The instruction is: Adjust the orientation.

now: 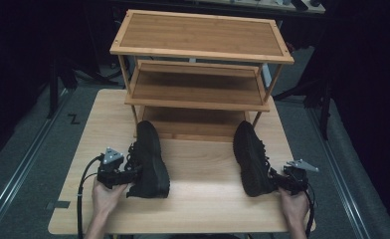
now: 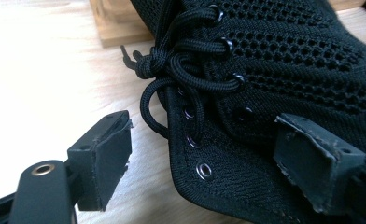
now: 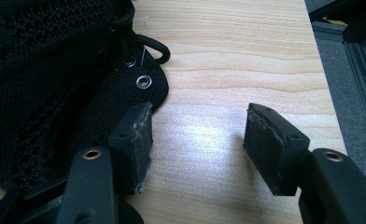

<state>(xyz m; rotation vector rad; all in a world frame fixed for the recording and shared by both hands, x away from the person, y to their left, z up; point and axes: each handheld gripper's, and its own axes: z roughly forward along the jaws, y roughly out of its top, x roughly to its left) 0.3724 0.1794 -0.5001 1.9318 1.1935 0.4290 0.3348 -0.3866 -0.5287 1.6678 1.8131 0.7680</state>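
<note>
High view: two black knit sneakers lie on their sides on the wooden table (image 1: 193,209), toes toward the bamboo shoe rack (image 1: 198,74) at the far edge. Left sneaker (image 1: 150,159) sits just in front of the rack's left leg, right sneaker (image 1: 251,159) near the right leg, well apart from each other. Left gripper (image 1: 133,174) is at the left shoe's collar; in the left gripper view its jaws are spread, straddling the eyelet flap (image 2: 204,158) and the knotted laces (image 2: 181,65), pads not pressing yet. Right gripper (image 1: 277,180) is at the heel end of the right shoe; in the right gripper view its jaws are spread too, one pad (image 3: 133,140) just beside or touching the collar edge (image 3: 144,88), bare table between them, nothing pinched. Handling, my read: the shoes look light, mesh upper soft and floppy, so it will fold under a pinch and the shoe will droop from wherever it's held. Sole is the stiff part. Best hold is probably the reinforced eyelet strip or the collar rim, bite deep; avoid grabbing laces alone, since the loop could slip or the knot pull loose. Knit should be grippy against the pads, low slip risk. Nothing fragile.
</note>
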